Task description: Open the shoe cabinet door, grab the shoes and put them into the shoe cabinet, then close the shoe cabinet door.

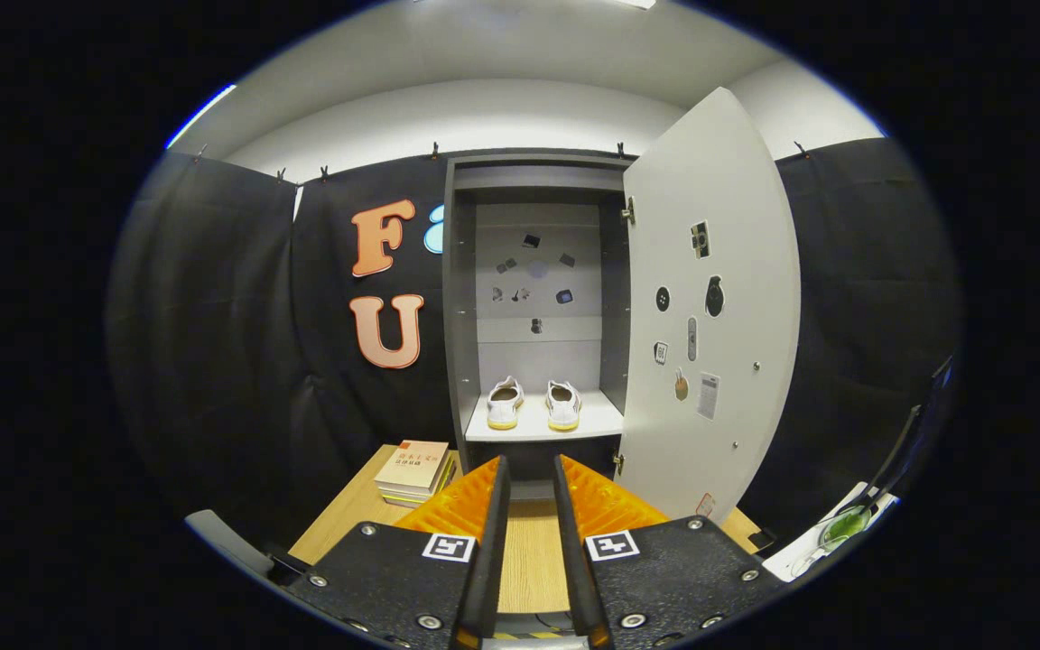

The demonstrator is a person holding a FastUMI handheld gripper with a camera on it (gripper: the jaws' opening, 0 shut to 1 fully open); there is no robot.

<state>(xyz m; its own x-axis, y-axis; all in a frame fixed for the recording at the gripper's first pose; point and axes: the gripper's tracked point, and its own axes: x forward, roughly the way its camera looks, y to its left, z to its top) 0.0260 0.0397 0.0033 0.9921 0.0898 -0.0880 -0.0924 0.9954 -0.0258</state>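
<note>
A grey shoe cabinet [459, 316] stands against the black wall beyond the table. Its white door [710, 307] is swung wide open to the right, with small stickers and magnets on its inner face. Two white shoes with yellow soles, the left shoe [504, 403] and the right shoe [562, 405], rest side by side on the white shelf [606, 422] inside. My gripper [531, 478] hovers over the wooden table [529, 560], well short of the cabinet. Its orange fingers [457, 506] stand a narrow gap apart with nothing between them.
A stack of books [414, 471] lies on the table to the left of the fingers, near the cabinet's foot. A white board with a green item [836, 533] sits low at the right. Small items are stuck on the cabinet's back wall [533, 271].
</note>
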